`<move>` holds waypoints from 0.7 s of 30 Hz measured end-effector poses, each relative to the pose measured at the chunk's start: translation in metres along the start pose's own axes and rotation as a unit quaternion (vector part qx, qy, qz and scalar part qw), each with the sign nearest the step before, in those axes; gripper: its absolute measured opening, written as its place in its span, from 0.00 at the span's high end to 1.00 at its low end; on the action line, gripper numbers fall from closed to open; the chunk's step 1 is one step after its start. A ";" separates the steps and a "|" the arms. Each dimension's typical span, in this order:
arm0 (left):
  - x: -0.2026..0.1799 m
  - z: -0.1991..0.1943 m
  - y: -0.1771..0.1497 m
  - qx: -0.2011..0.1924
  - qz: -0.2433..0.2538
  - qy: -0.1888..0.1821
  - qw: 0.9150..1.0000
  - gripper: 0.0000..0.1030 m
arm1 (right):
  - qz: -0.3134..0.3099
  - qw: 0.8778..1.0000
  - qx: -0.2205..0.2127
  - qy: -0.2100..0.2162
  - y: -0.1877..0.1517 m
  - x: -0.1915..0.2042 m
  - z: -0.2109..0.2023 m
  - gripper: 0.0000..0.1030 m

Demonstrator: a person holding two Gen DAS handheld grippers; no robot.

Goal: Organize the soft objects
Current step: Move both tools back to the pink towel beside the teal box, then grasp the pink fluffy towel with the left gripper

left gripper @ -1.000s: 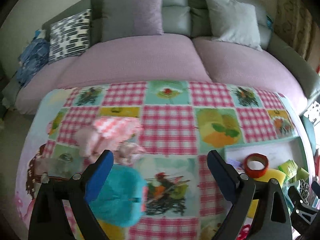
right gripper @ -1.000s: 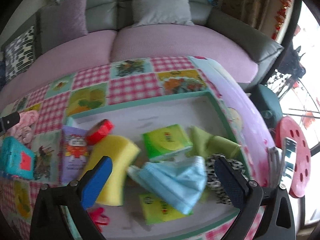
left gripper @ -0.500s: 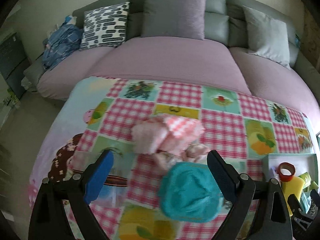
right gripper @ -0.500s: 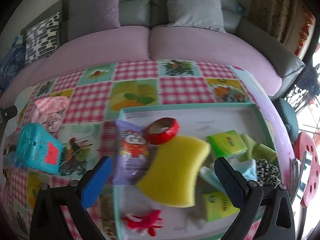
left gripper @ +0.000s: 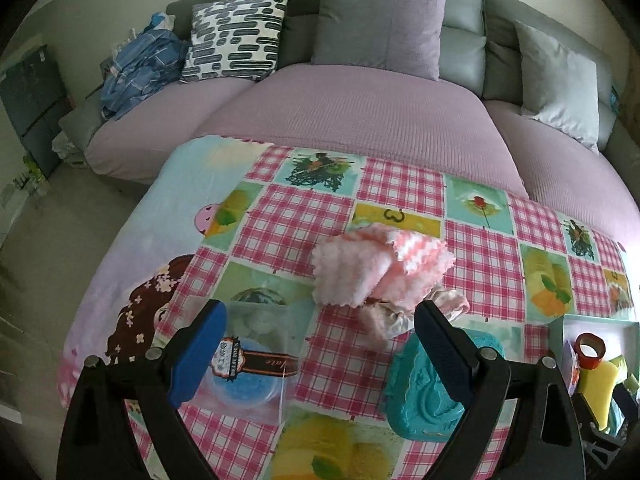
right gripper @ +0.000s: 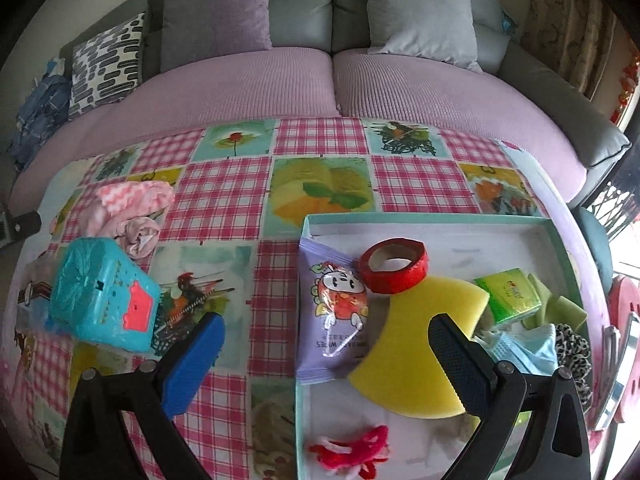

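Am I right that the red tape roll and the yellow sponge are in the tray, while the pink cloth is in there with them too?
Not quite. The red tape roll and yellow sponge are in the tray, but the pink cloth lies outside it on the checked tablecloth, as the right wrist view shows.

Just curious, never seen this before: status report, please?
Left gripper open, empty. Right gripper open, empty. Pink cloths on the table, outside the tray. Nothing blocking.
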State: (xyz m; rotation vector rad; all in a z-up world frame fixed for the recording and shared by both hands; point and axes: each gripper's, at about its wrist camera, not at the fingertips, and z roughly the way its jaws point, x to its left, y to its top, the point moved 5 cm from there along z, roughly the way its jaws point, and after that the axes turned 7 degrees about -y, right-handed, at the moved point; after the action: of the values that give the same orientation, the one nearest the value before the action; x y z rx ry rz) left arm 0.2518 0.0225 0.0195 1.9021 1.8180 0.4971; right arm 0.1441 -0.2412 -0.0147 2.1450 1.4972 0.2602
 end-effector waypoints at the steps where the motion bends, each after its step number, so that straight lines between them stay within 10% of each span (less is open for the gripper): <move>1: 0.000 0.002 0.001 0.004 0.006 -0.005 1.000 0.08 | 0.003 1.000 0.000 0.002 0.001 0.001 0.001 0.00; 21: 0.017 0.053 0.053 0.055 0.077 -0.067 0.993 0.08 | 0.015 0.980 0.009 0.199 0.071 0.072 0.006 0.02</move>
State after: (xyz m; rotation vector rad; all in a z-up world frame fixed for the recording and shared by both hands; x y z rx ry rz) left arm 0.3265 0.0342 0.0042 2.1092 1.6524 0.3169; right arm 0.2319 -0.1961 0.0066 2.2235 1.6824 0.7254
